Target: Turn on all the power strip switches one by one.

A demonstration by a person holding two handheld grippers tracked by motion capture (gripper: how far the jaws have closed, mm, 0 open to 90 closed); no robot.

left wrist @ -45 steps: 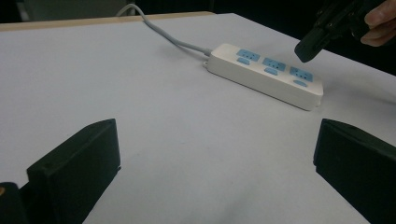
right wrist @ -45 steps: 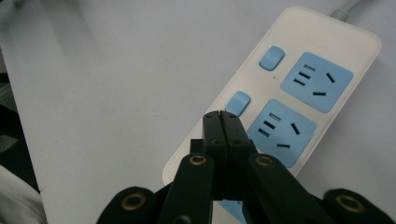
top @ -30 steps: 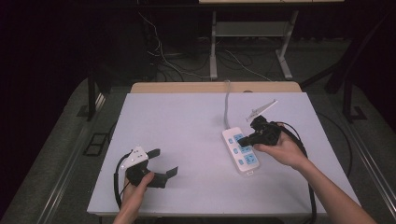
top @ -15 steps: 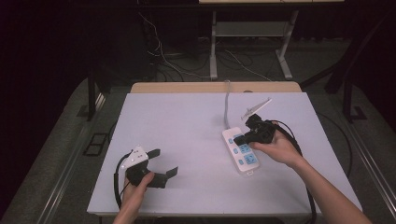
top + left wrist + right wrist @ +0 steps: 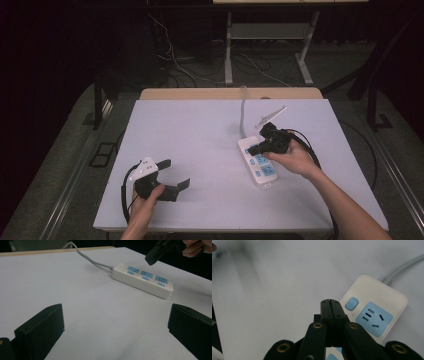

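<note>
The tabletop (image 5: 200, 150) is a plain white surface, bare apart from one item and the two hand-held tools. A white power strip (image 5: 258, 161) with three blue sockets and three blue switches lies flat on the right half, its grey cable (image 5: 243, 116) running off over the far edge. The left gripper (image 5: 176, 174) rests on the near left of the tabletop, well apart from the strip, its jaws spread wide with nothing between them; the left gripper view confirms the gap and shows the strip (image 5: 142, 280) lying beyond it. The right gripper (image 5: 330, 305) is held above the cable end of the strip, jaws pressed together and holding nothing, the tips poised close beside the small blue switch (image 5: 352, 303) next to the end socket (image 5: 374, 319). Whether the tips touch the strip cannot be told. Assessment: the work in hand appears to be pressing that switch with the closed jaws; the approach is made, the press itself is not confirmed. No plug is inserted in any socket.
</note>
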